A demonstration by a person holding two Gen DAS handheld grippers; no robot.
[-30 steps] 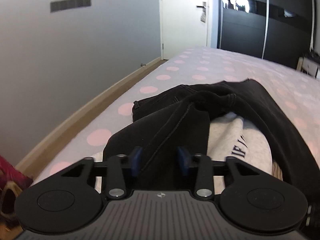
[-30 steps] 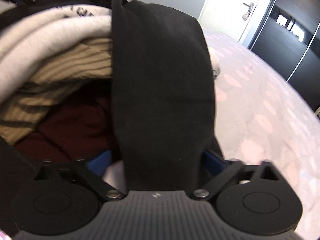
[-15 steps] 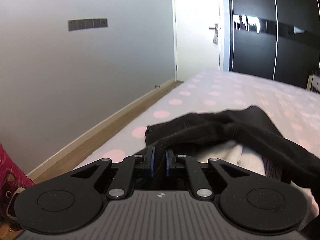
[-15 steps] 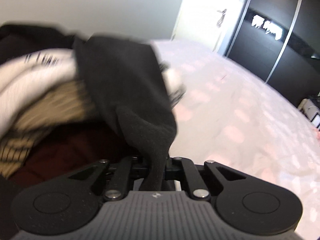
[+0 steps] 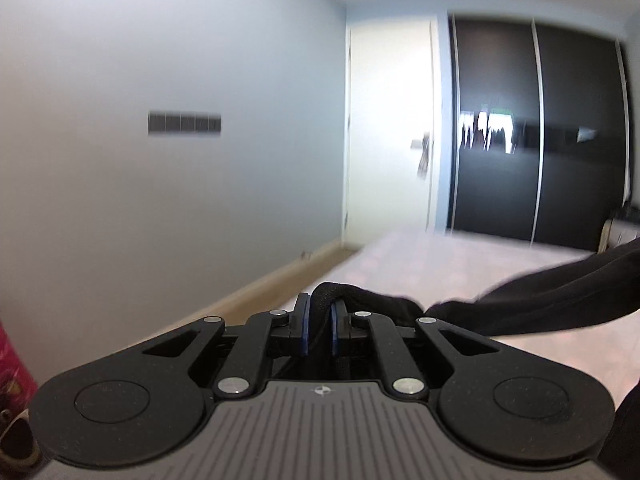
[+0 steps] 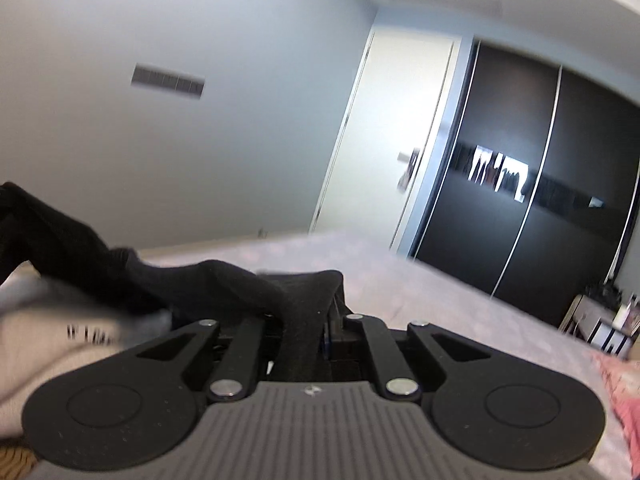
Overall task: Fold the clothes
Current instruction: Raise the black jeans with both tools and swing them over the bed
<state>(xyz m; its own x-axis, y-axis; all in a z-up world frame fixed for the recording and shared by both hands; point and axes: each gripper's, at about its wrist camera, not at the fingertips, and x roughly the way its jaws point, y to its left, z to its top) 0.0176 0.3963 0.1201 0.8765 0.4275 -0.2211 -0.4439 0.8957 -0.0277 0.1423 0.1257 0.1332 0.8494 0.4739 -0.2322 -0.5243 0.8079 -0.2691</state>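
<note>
The bed, under its pale cover with pink dots, fills the lower part of both views, running away toward the white door and the dark sliding wardrobe. At its near end lies a heap of laundry, of which only a light grey sweatshirt with dark lettering shows clearly, low at the left of the right-hand view.

The thing being worked is a pair of black trousers, lifted clear of that heap and strung between the two hands. The left tool is clamped on a thick, seamed edge of them, probably the waistband or a hem; the fabric bulges up over the blue pads and drops away behind. The right tool is likewise pinched tight on a fold of the same black cloth, which hides its pads almost entirely.

From the left tool the trousers run off to the right and slightly upward, out of the frame; from the right tool they run off to the left, sagging over the sweatshirt. So the garment's long axis lies across the bed, hand to hand, and each hand has one end. Neither is nearer the middle as far as I can tell. The cloth between them looks slack and twisted, not spread.

I'd judge the next move depends on drawing the hands apart along that line to pull the trousers straight, then laying them flat on the open bed beyond the heap.
</note>
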